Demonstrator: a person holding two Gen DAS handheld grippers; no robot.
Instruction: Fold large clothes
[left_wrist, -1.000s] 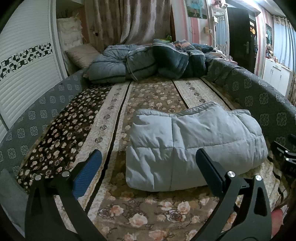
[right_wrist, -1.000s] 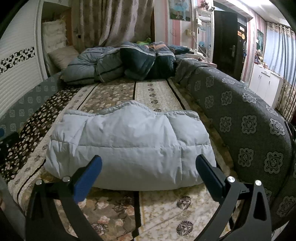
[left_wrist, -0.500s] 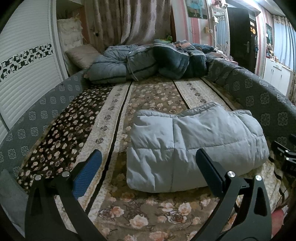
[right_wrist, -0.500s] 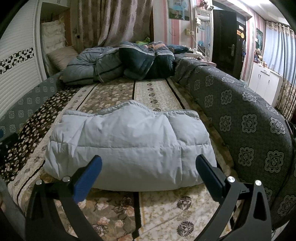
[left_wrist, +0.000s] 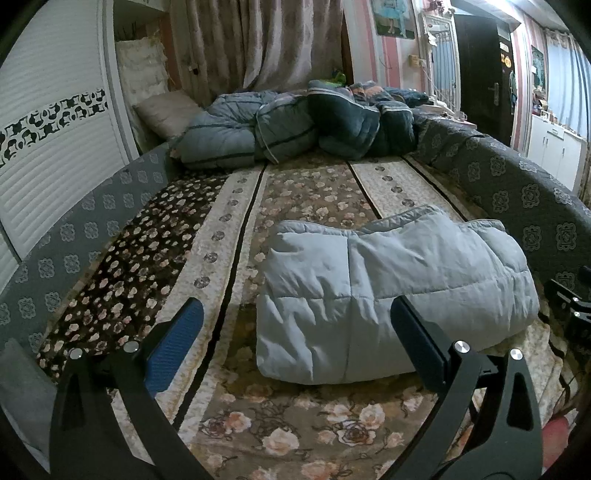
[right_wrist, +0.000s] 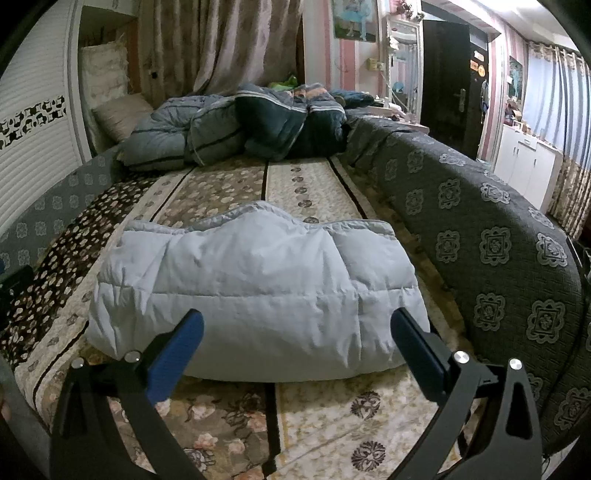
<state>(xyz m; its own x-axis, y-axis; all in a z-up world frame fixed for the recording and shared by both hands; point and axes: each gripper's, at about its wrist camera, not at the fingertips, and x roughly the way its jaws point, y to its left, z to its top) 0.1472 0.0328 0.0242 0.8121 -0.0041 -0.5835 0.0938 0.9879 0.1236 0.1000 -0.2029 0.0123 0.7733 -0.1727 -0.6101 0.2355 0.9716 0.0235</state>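
Both tongs hang with their jaws spread wide and nothing between them. The left gripper (left_wrist: 295, 336) hovers over the bedspread at the near-left corner of the bundle, its right-hand finger overlapping the front edge in view, though I cannot tell if it touches. The right gripper (right_wrist: 295, 336) faces the bundle's long front side squarely, both fingers just short of it.

The thing to be folded, a pale grey quilted jacket (right_wrist: 255, 291), lies on the flowered bedspread (left_wrist: 295, 435) at the near end of the bed, close to the dark patterned side cushion (right_wrist: 491, 251). It looks already doubled into a thick rectangular pad.

I'd judge it light, soft and springy: puffy filling that gives under the fingers and tends to spring open. The smooth shell may slip, so a pinch should take in a good bite at a stitched seam or a corner of the front edge, one gripper at each end.

Farther up the bed sits a heap of blue-grey quilts (left_wrist: 295, 125).
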